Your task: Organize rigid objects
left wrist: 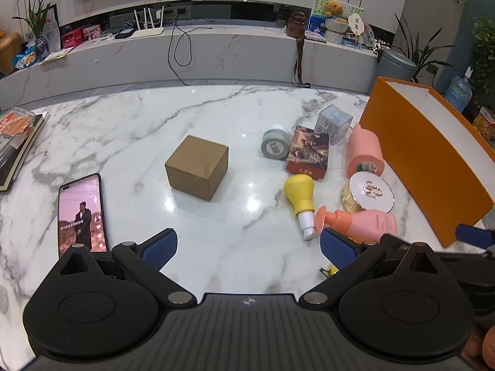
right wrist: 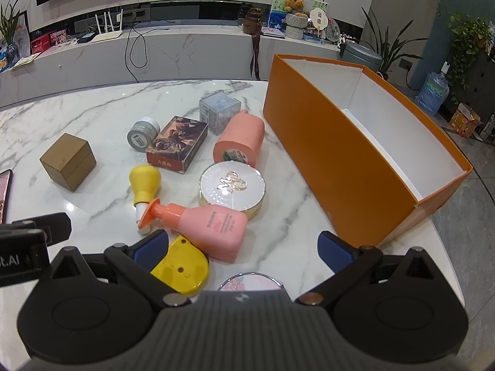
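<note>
On the marble table (right wrist: 92,105), the orange box (right wrist: 324,142) stands open, holding nothing visible.

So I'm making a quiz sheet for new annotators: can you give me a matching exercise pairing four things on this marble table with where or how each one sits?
Things:
1. brown cardboard cube
2. phone
3. pink pump bottle
4. orange box

Places or states:
A. lying on its side, next to the round compact
B. open at the top, white inside, at the table's right end
C. flat with its screen lit, near the left gripper
D. standing alone, apart from the cluster

Pairs: 1-D, 2-C, 3-A, 4-B
</note>
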The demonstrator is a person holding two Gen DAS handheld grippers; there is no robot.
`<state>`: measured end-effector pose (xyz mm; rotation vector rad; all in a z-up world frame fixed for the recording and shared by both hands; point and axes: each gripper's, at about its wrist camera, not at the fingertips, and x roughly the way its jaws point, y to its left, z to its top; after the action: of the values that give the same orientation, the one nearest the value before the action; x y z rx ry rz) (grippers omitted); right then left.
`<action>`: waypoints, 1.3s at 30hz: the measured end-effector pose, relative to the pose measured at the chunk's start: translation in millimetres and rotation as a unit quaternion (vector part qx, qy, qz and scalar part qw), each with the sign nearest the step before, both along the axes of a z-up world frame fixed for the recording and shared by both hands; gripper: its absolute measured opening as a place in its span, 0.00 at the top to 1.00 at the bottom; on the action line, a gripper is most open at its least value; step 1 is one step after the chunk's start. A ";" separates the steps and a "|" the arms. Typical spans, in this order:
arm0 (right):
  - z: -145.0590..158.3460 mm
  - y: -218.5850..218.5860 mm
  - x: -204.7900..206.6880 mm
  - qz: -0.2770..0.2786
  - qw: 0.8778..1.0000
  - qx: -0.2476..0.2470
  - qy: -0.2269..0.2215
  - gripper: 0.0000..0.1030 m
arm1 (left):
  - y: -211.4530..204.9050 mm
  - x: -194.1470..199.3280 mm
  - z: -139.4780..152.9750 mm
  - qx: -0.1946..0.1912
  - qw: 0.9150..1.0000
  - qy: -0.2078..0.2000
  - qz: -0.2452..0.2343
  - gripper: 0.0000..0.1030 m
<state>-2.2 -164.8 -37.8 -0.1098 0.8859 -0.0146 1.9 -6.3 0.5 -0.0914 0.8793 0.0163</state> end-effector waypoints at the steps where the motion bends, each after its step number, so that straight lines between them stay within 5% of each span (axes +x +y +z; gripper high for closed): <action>1: -0.5 0.1 0.5 0.001 1.000 0.000 0.002 0.02 | 2.6 1.0 1.4 -0.002 1.000 -0.003 0.003 0.00; 10: 2.1 -17.5 19.4 0.009 0.998 0.057 0.007 0.02 | 32.2 23.0 -0.4 -0.011 0.999 0.001 0.034 0.00; 16: 5.5 -29.2 41.9 0.028 0.994 0.107 -0.008 0.02 | 28.9 49.4 -1.0 0.018 0.999 -0.044 -0.024 0.00; 20: 3.9 -29.6 66.2 0.022 0.995 0.093 -0.024 0.02 | 34.4 67.0 -9.6 0.029 0.995 -0.078 -0.063 0.00; 24: -6.6 -32.6 87.4 0.050 0.994 0.087 -0.047 0.02 | 46.0 85.7 -27.1 0.033 0.997 -0.048 -0.057 0.00; 29: -25.3 -32.2 120.9 0.032 0.996 0.084 -0.013 0.02 | 59.7 104.7 -45.2 0.027 0.998 -0.007 -0.049 0.00; 39: -48.9 -11.8 163.6 0.005 0.998 0.048 0.031 0.03 | 69.1 115.8 -53.0 0.032 0.997 0.002 -0.075 0.00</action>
<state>161.4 -176.6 -86.7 -0.0246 0.9474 0.0403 117.7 62.8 -52.5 0.0338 0.8879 -0.0949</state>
